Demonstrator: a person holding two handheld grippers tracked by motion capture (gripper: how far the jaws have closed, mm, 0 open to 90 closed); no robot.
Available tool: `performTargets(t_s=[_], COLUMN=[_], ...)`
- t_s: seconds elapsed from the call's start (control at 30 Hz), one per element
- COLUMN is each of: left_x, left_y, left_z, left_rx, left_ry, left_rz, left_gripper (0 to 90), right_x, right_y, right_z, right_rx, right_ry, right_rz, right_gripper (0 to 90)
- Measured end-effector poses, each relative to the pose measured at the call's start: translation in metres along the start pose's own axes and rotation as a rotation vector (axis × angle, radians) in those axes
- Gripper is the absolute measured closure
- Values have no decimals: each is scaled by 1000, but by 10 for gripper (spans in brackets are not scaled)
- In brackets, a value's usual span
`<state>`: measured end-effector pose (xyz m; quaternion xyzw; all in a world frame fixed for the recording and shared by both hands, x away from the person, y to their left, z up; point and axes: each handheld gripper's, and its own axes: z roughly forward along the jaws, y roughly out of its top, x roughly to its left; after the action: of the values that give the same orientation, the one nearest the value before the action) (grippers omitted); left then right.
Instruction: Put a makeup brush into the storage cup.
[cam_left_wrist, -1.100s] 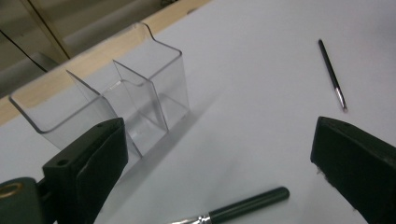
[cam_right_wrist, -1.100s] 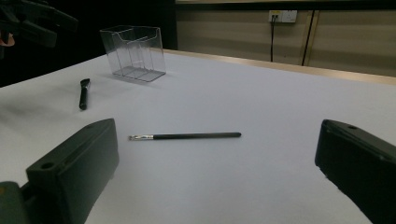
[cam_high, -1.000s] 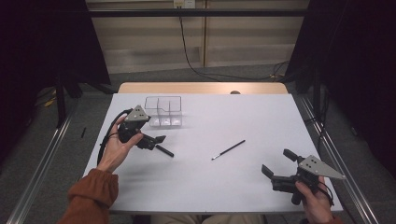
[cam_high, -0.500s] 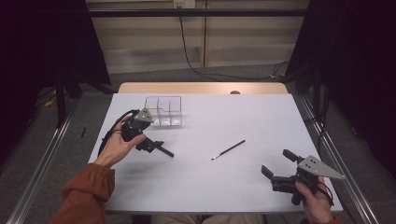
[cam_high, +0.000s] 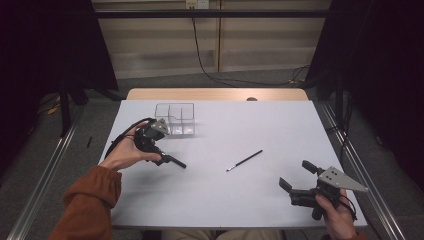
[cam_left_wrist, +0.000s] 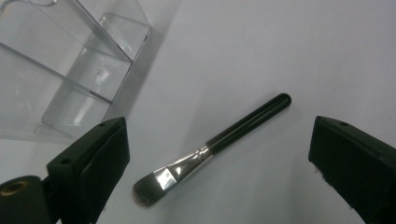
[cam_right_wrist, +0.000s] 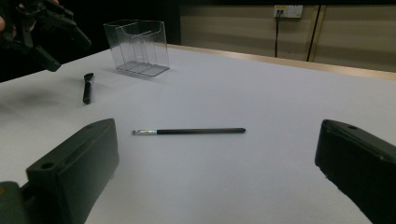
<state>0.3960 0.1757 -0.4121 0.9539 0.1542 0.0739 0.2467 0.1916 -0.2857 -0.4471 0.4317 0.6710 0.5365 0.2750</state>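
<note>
A short thick makeup brush (cam_left_wrist: 212, 147) with a black handle and a silver ferrule lies flat on the white table (cam_high: 225, 125). My left gripper (cam_high: 150, 142) hangs open just above it, one jaw on either side, without touching it. A thin black brush (cam_high: 244, 161) lies loose near the table's middle. It also lies in front of my right gripper (cam_high: 296, 174), which is open and empty near the front right edge. A clear plastic organizer (cam_high: 175, 119) with several compartments stands empty behind the left gripper.
The far edge of the table is a wooden strip (cam_high: 215, 94). A metal rail (cam_high: 360, 165) runs along the right side. Bare white surface lies between the two brushes and across the far right.
The left hand and gripper have shifted slightly and tipped downward over the short brush. The brushes, the organizer and the right gripper have stayed in place.
</note>
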Motion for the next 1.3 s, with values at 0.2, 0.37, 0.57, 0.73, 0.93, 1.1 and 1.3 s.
performTargets(t_s=[0.2, 0.37, 0.57, 0.73, 0.93, 1.1, 1.3], left_x=[3, 7, 11, 11, 12, 15, 16], left_y=[-2, -3, -4, -2, 1, -2, -4], left_z=[13, 19, 26, 29, 32, 36, 43], left_rx=[74, 105, 126, 136, 186, 207, 193], left_ry=[-26, -27, -45, -49, -57, -70, -89], left_rz=[26, 38, 55, 89, 134, 131, 125], left_gripper=[60, 75, 148, 240, 293, 335, 363], right_x=[0, 0, 0, -1, 0, 0, 0], right_y=[0, 0, 0, 0, 0, -1, -1], right_z=[0, 0, 0, 0, 0, 0, 0], right_rx=[-3, 0, -1, 1, 3, 2, 2], right_ry=[-5, -2, -1, -8, -4, -4, -1], right_rz=[4, 1, -1, 0, -7, -5, -9], right_gripper=[0, 0, 0, 0, 0, 0, 0])
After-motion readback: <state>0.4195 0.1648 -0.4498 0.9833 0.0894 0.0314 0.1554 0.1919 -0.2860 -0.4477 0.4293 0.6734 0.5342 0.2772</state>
